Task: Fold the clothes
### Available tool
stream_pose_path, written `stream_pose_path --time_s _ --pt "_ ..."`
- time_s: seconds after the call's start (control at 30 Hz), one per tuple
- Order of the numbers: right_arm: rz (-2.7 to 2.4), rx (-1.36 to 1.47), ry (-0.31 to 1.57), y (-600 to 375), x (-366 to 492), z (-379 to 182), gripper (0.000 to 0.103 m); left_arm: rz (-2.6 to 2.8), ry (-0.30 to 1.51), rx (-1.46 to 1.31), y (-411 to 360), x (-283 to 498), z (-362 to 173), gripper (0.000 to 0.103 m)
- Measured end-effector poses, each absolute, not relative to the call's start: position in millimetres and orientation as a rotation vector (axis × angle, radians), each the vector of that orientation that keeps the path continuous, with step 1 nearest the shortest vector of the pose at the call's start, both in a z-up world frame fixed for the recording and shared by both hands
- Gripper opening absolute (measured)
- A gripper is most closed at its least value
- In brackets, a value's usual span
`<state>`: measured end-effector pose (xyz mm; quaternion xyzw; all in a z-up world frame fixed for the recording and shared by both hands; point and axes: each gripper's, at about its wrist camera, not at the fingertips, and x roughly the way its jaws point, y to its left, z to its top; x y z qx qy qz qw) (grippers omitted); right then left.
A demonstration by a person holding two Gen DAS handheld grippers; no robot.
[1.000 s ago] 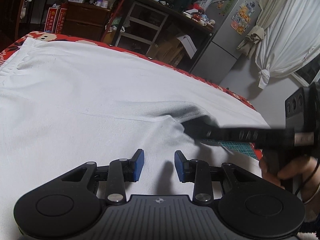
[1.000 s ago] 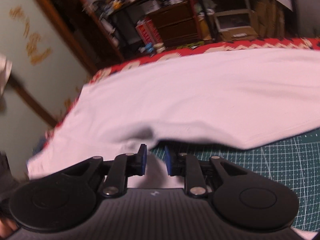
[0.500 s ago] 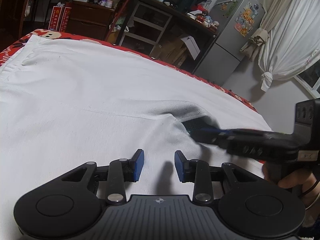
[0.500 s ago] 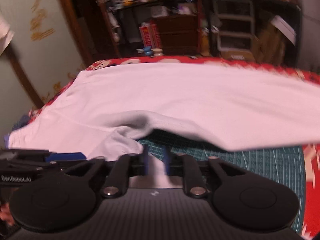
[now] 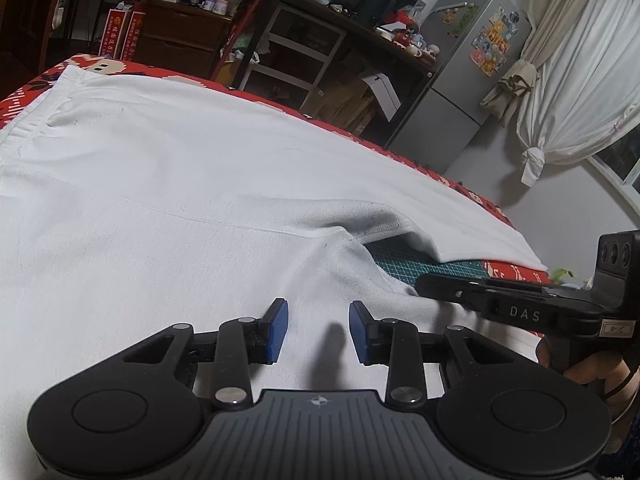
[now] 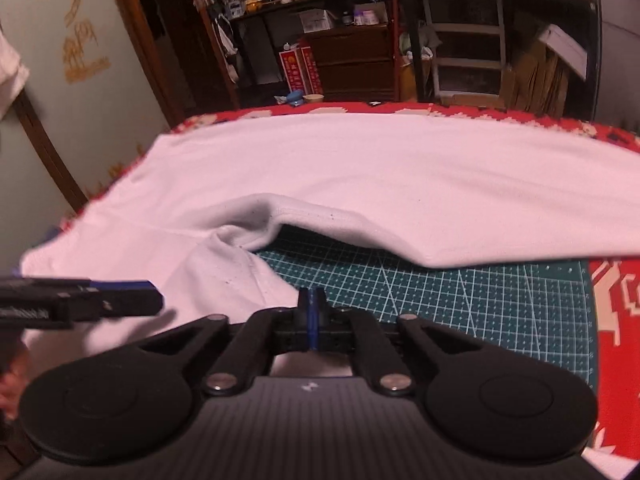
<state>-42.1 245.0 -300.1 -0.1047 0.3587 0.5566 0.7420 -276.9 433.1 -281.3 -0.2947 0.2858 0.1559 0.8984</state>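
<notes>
Across the left wrist view, from the upper left down to the middle, a white garment lies spread flat over a red patterned cloth, its gathered edge at the far left. At bottom centre the left gripper hovers just above the fabric with its blue pads parted and nothing between them. To the right, a fold of the garment lifts off a green cutting mat, and the right gripper reaches in from the right edge, its tip at the garment's near edge, with part of a hand below it. Turning to the right wrist view, the left gripper enters from the left edge over the white fabric. At centre the right gripper has its jaws closing, the blue pads nearly together on the garment's near edge where it meets the cutting mat; whether cloth is pinched I cannot tell. Red cloth shows at the right edge.
</notes>
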Motion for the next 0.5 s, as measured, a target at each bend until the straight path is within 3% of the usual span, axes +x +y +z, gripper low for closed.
stream_pose_path --time_s 0.17,0.3,0.5 --pt "1.294 -0.316 0.746 255.4 -56.4 -303.5 0.031 0.318 0.588 -0.620 433.7 -278.5 -281.4 0.033" --pt "1.284 -0.404 0.672 258.4 -63.1 -304.2 0.027 0.315 0.586 -0.631 436.2 -278.6 -282.0 0.033" --pt "1.325 -0.377 0.733 259.0 -44.0 -301.4 0.029 0.317 0.588 -0.628 435.2 -277.1 -281.1 0.033"
